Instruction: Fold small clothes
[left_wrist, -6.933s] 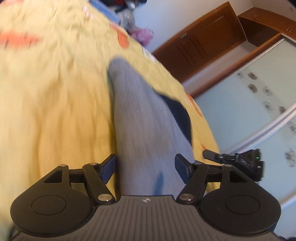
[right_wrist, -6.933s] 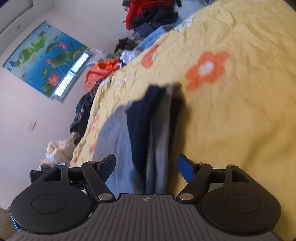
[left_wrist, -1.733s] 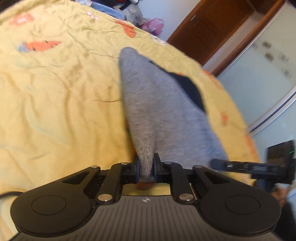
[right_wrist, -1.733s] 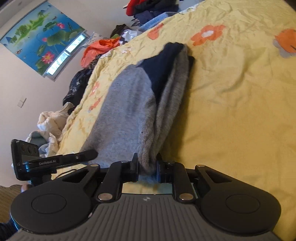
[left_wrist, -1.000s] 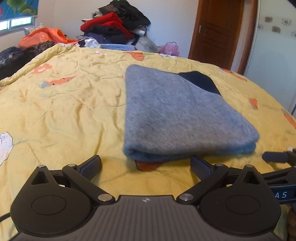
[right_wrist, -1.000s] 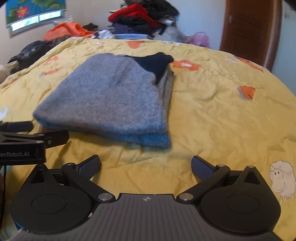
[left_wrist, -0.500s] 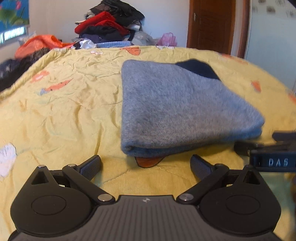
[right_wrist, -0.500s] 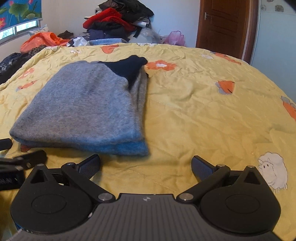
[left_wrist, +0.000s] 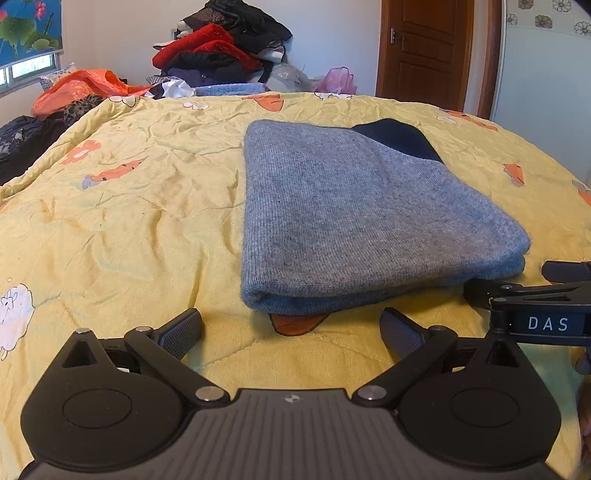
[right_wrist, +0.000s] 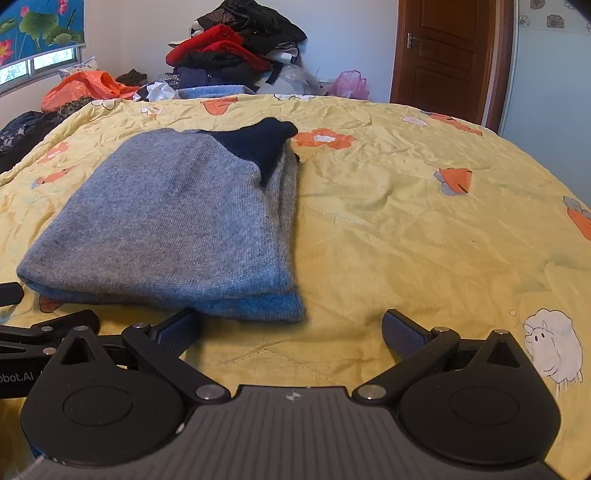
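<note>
A grey knitted garment with a dark navy part at its far end lies folded flat on the yellow flowered bedspread. My left gripper stands open just short of the garment's near folded edge, holding nothing. In the right wrist view the same garment lies ahead and to the left, its navy part at the far right corner. There my right gripper is open and empty, near the garment's front right corner. Each view shows the other gripper at its side edge.
A heap of red, black and blue clothes is piled beyond the bed's far edge, with an orange item at the far left. A brown wooden door stands at the back right. Bare bedspread spreads right of the garment.
Both grippers were shut on the garment's near edge 1.7 s ago; they have since opened, let it drop folded on the bed, and drawn back slightly. The views have levelled.
</note>
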